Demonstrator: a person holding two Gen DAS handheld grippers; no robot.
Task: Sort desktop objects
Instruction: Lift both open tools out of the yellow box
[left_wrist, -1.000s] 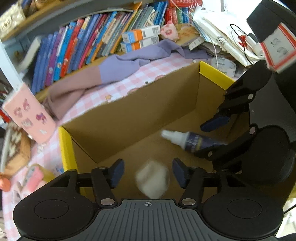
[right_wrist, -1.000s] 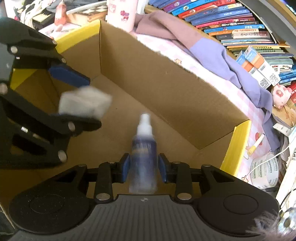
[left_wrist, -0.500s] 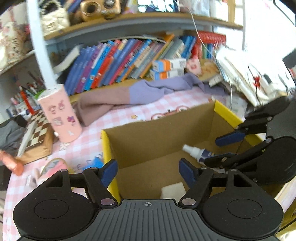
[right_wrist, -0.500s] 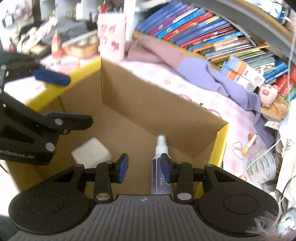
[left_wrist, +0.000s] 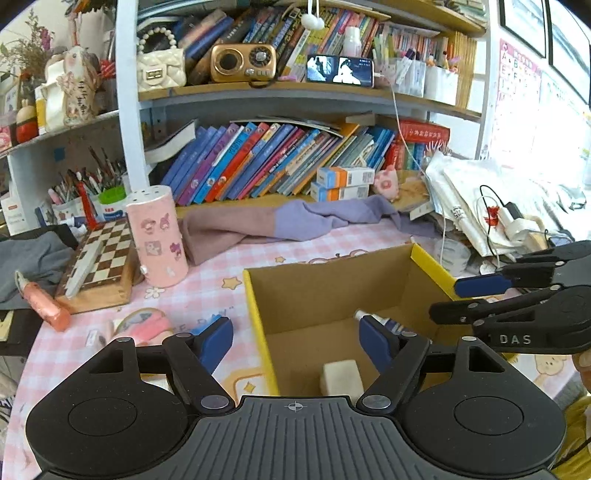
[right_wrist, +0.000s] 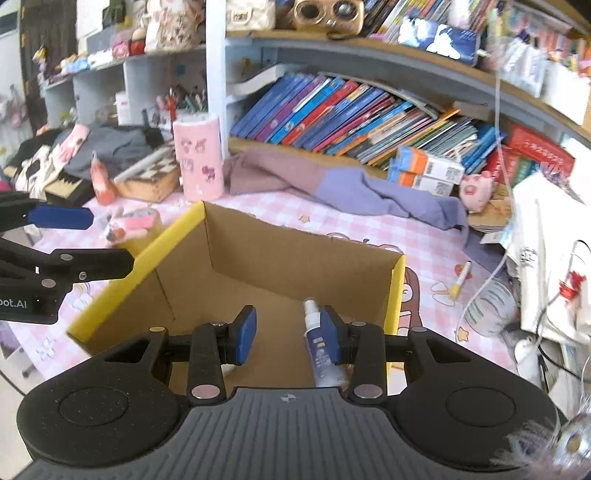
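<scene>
An open cardboard box with yellow rims (left_wrist: 258, 332) (right_wrist: 166, 243) stands on the pink checked tablecloth. A white block (left_wrist: 341, 376) lies on the box floor. Beside it lies a small blue spray bottle (left_wrist: 369, 317) (right_wrist: 317, 347). My left gripper (left_wrist: 295, 336) (right_wrist: 110, 240) hovers above the box's left wall. Its jaws are wide and still opening, with nothing between them. My right gripper (right_wrist: 286, 332) (left_wrist: 447, 299) hangs over the box's right side. Its jaws stand narrowly apart and empty, and the bottle shows on the floor behind its right finger.
A pink sticker-covered holder (left_wrist: 157, 240), a chessboard box (left_wrist: 99, 258) and a mauve-and-lilac cloth (left_wrist: 277, 225) lie behind the box. A tape roll (right_wrist: 487, 306), a pen (right_wrist: 460, 280) and white bags crowd the right. Bookshelves close off the back.
Both grippers have risen and drawn back from inside the box. The white block left the left jaws, the bottle left the right jaws, and both lie on the box floor. The left jaws widened.
</scene>
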